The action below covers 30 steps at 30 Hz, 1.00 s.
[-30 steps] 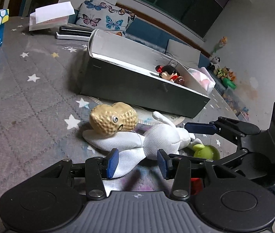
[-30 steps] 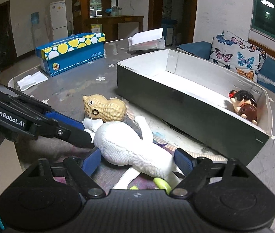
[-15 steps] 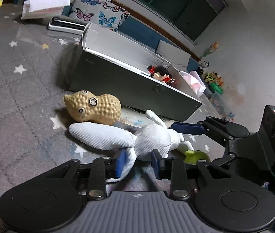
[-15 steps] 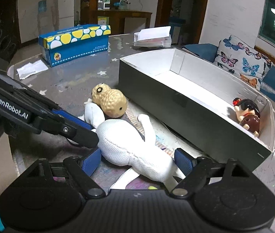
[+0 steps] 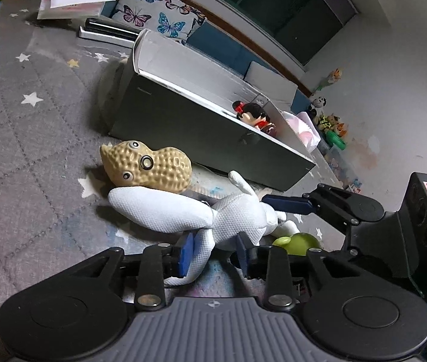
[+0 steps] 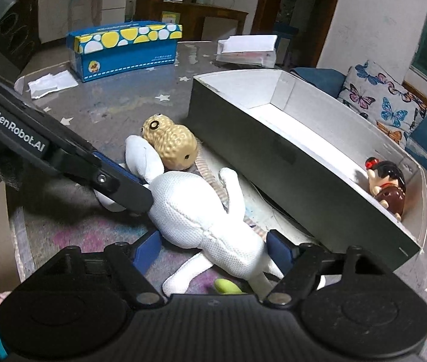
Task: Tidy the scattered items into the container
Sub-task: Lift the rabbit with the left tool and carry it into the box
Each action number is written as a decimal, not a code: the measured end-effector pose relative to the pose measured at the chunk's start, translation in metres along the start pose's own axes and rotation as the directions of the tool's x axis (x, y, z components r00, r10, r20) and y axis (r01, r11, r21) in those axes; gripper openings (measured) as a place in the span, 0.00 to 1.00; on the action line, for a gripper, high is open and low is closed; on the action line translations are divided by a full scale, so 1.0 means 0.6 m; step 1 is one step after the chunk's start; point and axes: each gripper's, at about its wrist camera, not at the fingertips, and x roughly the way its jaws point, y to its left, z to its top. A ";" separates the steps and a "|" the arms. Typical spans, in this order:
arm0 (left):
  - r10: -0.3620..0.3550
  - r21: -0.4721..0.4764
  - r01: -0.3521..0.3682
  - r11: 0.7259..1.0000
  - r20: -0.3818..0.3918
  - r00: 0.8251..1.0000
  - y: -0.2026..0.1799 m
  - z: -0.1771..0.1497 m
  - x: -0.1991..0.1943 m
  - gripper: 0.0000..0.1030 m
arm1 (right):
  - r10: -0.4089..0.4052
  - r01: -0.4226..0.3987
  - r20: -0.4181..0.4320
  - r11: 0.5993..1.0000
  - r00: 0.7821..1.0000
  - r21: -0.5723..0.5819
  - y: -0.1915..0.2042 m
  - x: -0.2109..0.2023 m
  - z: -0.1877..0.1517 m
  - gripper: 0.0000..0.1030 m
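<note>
Gripping the white plush doll (image 5: 213,220), the left gripper (image 5: 213,252) is clamped on it; right gripper (image 6: 215,246) jaws apart around it, near the box (image 6: 288,163)

The white plush toy (image 6: 201,220) is textured, matt woven cloth. Touching its ear, the peanut figure (image 5: 150,166) looks like glossy, dimpled hard plastic. The container (image 6: 276,163) beside the peanut is smooth matt cardboard, grey outside, white inside; the doll (image 6: 386,181) in it is shiny plastic. The desk (image 5: 17,138) wears a quilted, matt grey starred cloth
</note>
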 end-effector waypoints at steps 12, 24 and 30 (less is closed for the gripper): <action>-0.064 0.012 0.063 0.998 0.035 0.997 -0.010 -0.002 -0.013 0.23 | -0.013 0.012 0.037 0.999 0.999 0.043 -0.007 -0.012 -0.005 0.67; -0.135 0.147 0.111 0.983 0.169 0.976 -0.077 0.053 -0.065 0.22 | -0.107 0.097 0.213 0.994 0.971 0.057 -0.026 -0.095 0.027 0.66; -0.153 0.182 0.111 0.977 0.239 0.959 -0.096 0.113 -0.056 0.22 | -0.183 0.169 0.281 0.983 0.942 0.075 -0.064 -0.102 0.072 0.66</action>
